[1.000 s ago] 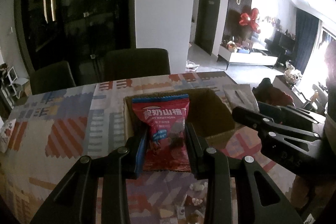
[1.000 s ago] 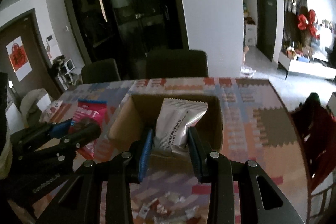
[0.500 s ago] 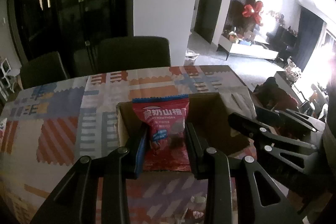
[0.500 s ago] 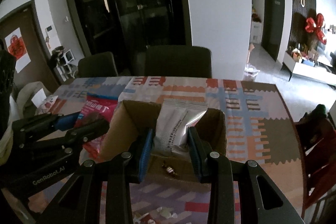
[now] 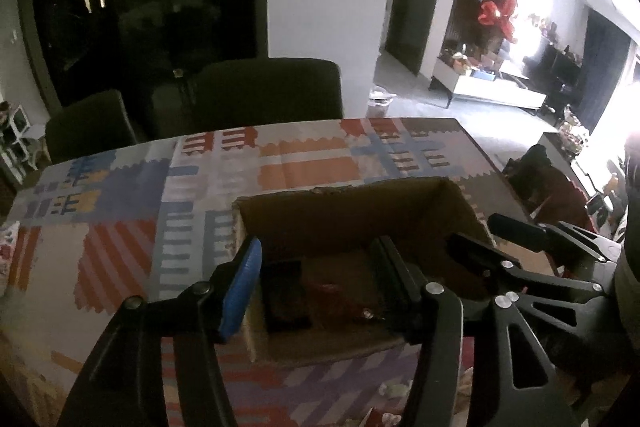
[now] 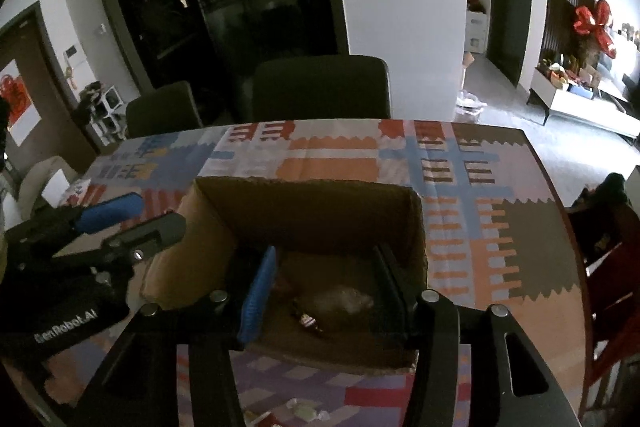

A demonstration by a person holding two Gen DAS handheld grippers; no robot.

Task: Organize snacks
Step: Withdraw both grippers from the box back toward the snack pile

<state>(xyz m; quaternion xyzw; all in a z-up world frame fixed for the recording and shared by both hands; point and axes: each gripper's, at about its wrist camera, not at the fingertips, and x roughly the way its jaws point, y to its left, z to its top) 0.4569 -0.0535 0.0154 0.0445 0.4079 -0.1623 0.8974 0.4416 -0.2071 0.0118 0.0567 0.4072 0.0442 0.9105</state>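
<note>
Over the desk's near edge both tools point down into the cardboard box (image 5: 360, 215): the left hand-held gripper (image 5: 316, 283) and right hand-held gripper (image 6: 324, 287) have just been opening, jaws apart with nothing between them. On the box floor lie a red snack packet (image 5: 332, 297) and a pale packet (image 6: 340, 305). Beyond the far edge stand dark chairs (image 6: 320, 91)

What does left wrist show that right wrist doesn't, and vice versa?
Left wrist only: a dark flat packet on the box floor, beside the red packet.
Right wrist only: a pale packet lying in the box, and a red poster on a door at far left.
Both: the cardboard box, the patterned tablecloth, two dark chairs, the left tongs and right tongs, jaws just opened with nothing gripped.
</note>
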